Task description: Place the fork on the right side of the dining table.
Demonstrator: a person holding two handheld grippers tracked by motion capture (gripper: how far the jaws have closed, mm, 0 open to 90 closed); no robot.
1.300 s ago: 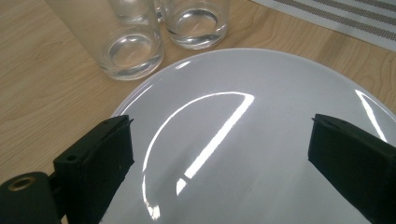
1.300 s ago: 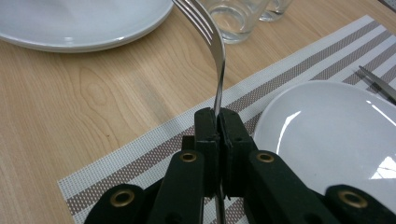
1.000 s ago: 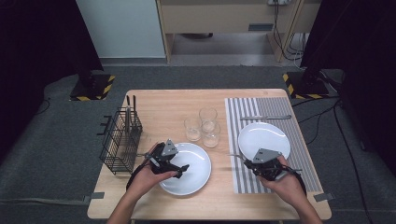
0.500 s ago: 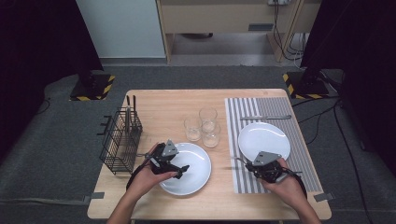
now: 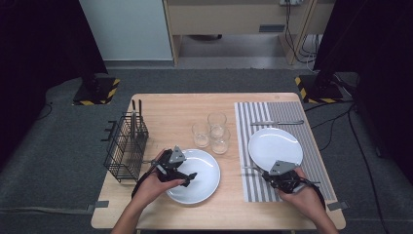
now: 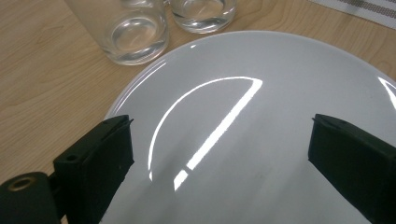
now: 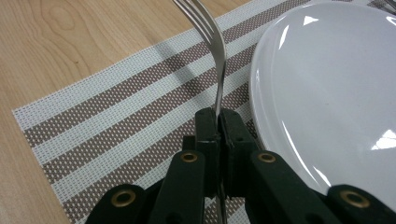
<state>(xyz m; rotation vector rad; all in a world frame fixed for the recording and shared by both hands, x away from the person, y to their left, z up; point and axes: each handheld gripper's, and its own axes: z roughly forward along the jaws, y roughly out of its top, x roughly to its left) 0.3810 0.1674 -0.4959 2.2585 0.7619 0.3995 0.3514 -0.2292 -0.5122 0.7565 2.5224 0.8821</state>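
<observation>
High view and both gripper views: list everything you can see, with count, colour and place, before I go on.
table: one, light wood, centre of the high view
placemat: one, white with brown stripes, right part of the table
plates: two, white; one on the placemat, one on bare wood near the left gripper
glasses: three, clear, grouped mid-table
fork: one, silver, held over the placemat's left part, beside the plate
cutlery piece: one, silver, on the placemat beyond the plate; kind unclear
wire basket: one, black, left edge of the table, dark utensils standing in it
left gripper: black, open over the near plate
right gripper: black, shut on the fork
hands: two, bottom of the high view
</observation>
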